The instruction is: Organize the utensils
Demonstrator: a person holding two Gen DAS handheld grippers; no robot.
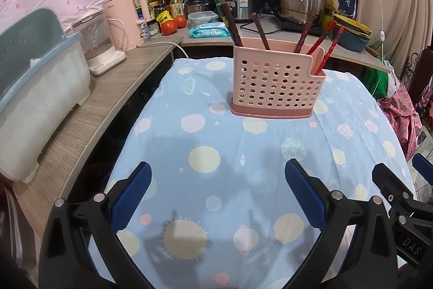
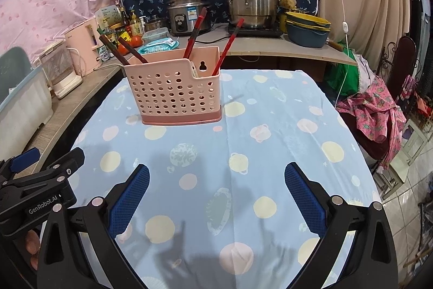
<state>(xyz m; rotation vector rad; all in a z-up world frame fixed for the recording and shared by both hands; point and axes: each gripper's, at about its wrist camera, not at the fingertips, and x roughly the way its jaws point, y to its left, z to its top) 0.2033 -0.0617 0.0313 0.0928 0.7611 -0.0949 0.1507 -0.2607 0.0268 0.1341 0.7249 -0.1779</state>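
Both grippers, left [image 1: 217, 175] and right [image 2: 216, 176], gape wide and hold nothing. Pink utensil caddy [image 1: 276, 88] with chopsticks [image 1: 323, 44] stands ahead of the jaws, well apart.

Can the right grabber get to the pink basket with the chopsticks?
Probably yes. The right gripper is open and holds nothing, and only bare blue tablecloth lies between it and the pink basket, which stands a bit left of straight ahead.
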